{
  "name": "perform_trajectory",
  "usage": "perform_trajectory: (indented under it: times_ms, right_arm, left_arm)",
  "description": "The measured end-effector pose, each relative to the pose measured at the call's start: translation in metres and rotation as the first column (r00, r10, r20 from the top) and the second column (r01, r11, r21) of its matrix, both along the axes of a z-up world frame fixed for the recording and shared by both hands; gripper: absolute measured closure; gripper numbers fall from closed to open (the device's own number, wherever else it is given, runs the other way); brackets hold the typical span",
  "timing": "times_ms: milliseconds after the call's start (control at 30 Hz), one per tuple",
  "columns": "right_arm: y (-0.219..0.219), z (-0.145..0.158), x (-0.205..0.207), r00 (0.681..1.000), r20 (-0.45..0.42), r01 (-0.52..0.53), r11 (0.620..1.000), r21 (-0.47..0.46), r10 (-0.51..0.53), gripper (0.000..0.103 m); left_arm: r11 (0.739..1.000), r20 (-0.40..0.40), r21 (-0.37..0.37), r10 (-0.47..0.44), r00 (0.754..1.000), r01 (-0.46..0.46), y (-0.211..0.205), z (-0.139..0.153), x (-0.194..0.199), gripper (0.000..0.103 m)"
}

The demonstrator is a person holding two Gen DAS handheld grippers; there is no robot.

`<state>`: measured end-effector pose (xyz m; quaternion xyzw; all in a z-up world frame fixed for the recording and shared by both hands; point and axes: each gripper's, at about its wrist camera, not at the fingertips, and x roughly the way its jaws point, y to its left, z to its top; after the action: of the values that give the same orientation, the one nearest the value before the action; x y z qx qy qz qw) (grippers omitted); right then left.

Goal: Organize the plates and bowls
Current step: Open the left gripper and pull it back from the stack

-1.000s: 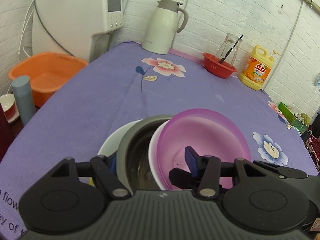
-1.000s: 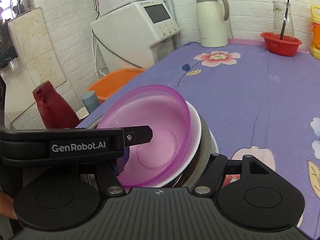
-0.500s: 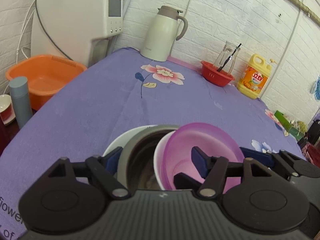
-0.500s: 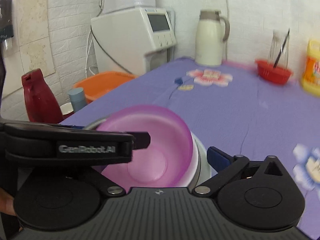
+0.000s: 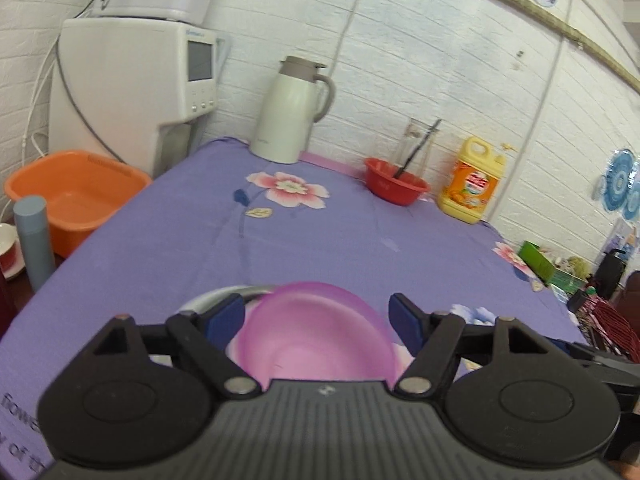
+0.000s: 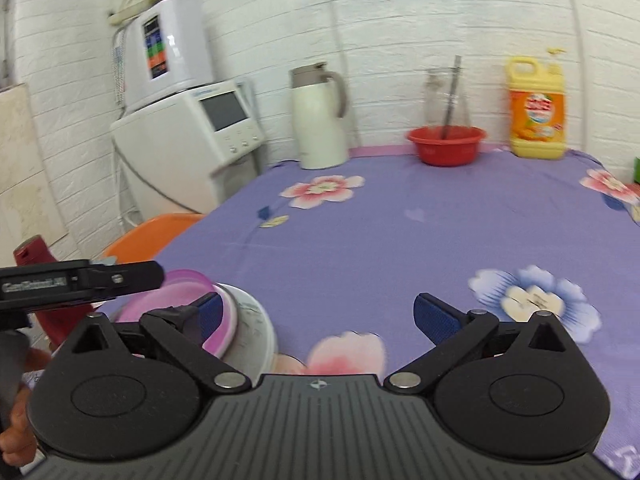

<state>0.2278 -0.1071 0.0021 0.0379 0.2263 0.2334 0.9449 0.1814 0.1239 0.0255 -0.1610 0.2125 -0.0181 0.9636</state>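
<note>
The table (image 5: pixel 340 240), under a purple flowered cloth, spreads wide and bare through its middle, its left edge dropping toward an orange basin (image 5: pixel 76 196) and a blue-grey cylinder (image 5: pixel 34 240). A white appliance (image 5: pixel 132 92) stands beyond that edge. Along the far wall line up a cream thermos jug (image 5: pixel 290 112), a red bowl (image 5: pixel 396 186) with a glass vessel behind it, and a yellow detergent bottle (image 5: pixel 472 182).

At the near edge sits the nested stack: a pink bowl (image 5: pixel 316 340) inside a white bowl (image 6: pixel 252 336), inside a grey metal rim (image 5: pixel 228 294).

The left gripper (image 5: pixel 318 316) hangs above the pink bowl, fingers spread wide, gripping nothing. The right gripper (image 6: pixel 318 314) is off to the stack's right, over bare cloth, fingers equally wide apart.
</note>
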Motion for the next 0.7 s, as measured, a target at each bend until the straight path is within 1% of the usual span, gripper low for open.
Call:
perform_trajectory:
  times_ms: [67, 200, 333, 533, 700]
  right_arm:
    - [-0.013, -0.005, -0.006, 0.999, -0.017, 0.035, 0.999, 0.006, -0.035, 0.0]
    - [-0.042, -0.016, -0.029, 0.992, -0.036, 0.122, 0.992, 0.011, -0.121, 0.0]
    - [-0.064, -0.027, -0.052, 0.978, -0.08, 0.192, 0.981, 0.005, -0.191, 0.0]
    - [-0.075, -0.041, -0.097, 0.976, -0.065, 0.209, 0.978, 0.03, -0.207, 0.0]
    - [-0.073, -0.048, -0.126, 0.981, -0.043, 0.189, 0.981, 0.05, -0.187, 0.0]
  left_arm:
    - [1.0, 0.004, 0.015, -0.02, 1.0, 0.02, -0.019, 0.002, -0.01, 0.031]
    - [0.996, 0.024, 0.07, -0.054, 0.998, 0.052, -0.054, 0.002, -0.039, 0.031]
    - [0.992, 0.023, 0.086, -0.096, 0.995, 0.094, -0.078, -0.01, -0.071, 0.031]
    - [0.988, -0.017, 0.119, -0.093, 0.996, 0.094, -0.089, -0.04, -0.11, 0.031]
    - [0.985, -0.042, 0.146, -0.088, 0.995, 0.093, -0.088, -0.061, -0.134, 0.031]
